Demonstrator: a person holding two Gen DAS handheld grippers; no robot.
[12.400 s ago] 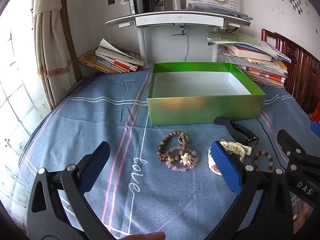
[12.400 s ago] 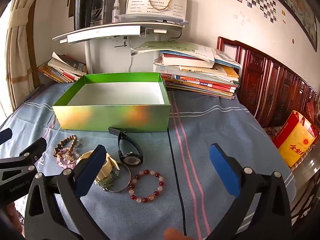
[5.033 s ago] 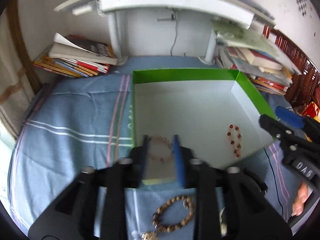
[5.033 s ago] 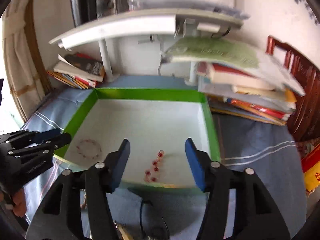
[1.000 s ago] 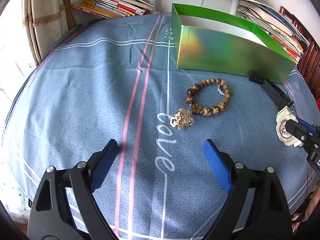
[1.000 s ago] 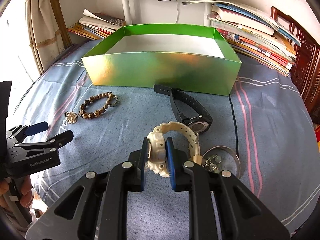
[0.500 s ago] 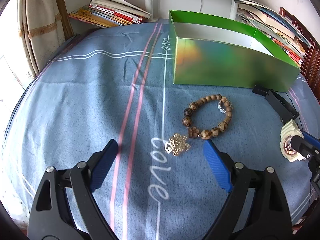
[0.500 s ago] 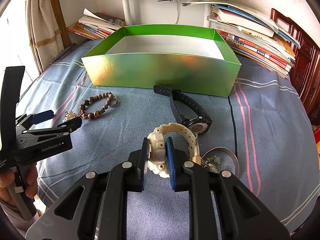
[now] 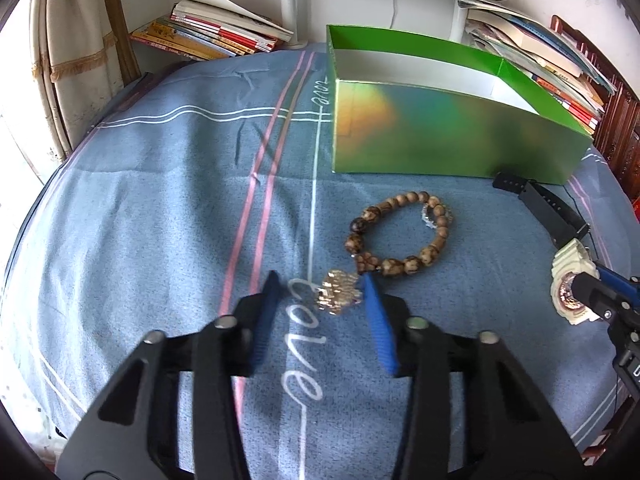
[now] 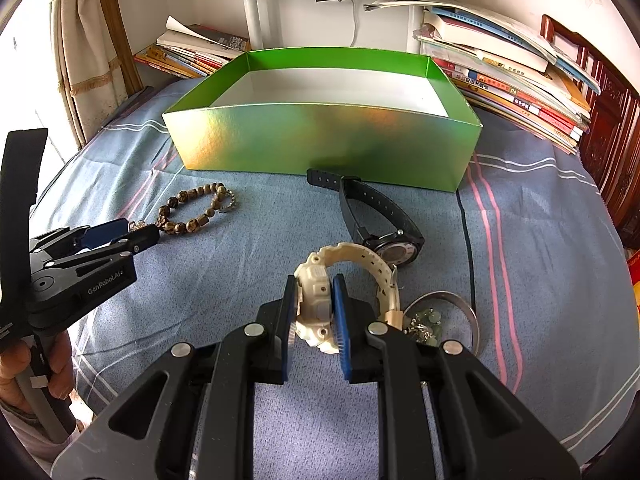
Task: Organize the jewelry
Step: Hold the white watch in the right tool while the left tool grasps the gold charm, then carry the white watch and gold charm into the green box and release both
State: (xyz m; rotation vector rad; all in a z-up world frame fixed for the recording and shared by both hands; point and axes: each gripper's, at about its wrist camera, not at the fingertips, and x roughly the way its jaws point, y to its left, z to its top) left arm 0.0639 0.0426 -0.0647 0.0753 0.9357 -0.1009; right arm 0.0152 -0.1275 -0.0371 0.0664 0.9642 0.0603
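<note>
The right hand-held gripper [image 10: 316, 312] is closed on the case of the cream watch [image 10: 344, 280], its blue pads pressed to either side, the strap arching away toward the black watch [image 10: 380, 224] just beyond. Beside it lie a metal bangle [image 10: 460, 308] and some small pale green pieces. The left hand-held gripper [image 9: 320, 300] stands at a narrow gap, not yet shut, around the gold charm [image 9: 338, 292] on the blue bed sheet [image 9: 160, 200]; one pad is at the charm's side, the other apart from it. The charm touches the wooden bracelet [image 9: 400, 236] just past it (whether it is joined to the beads I cannot tell).

The step in hand looks like a double pick-up: watch gripped, charm about to be. Next, I judge, the left jaws need to close fully on the charm, and both pieces must be lifted over the near wall of the green box [image 10: 320, 140], which stands open farther up the bed; its floor is hidden from both views.

Readable writing: "GenRobot.AI" on the left tool's body in the right view, and "love" stitched in white on the sheet. The book [image 10: 520, 80] spines are too small to read.
</note>
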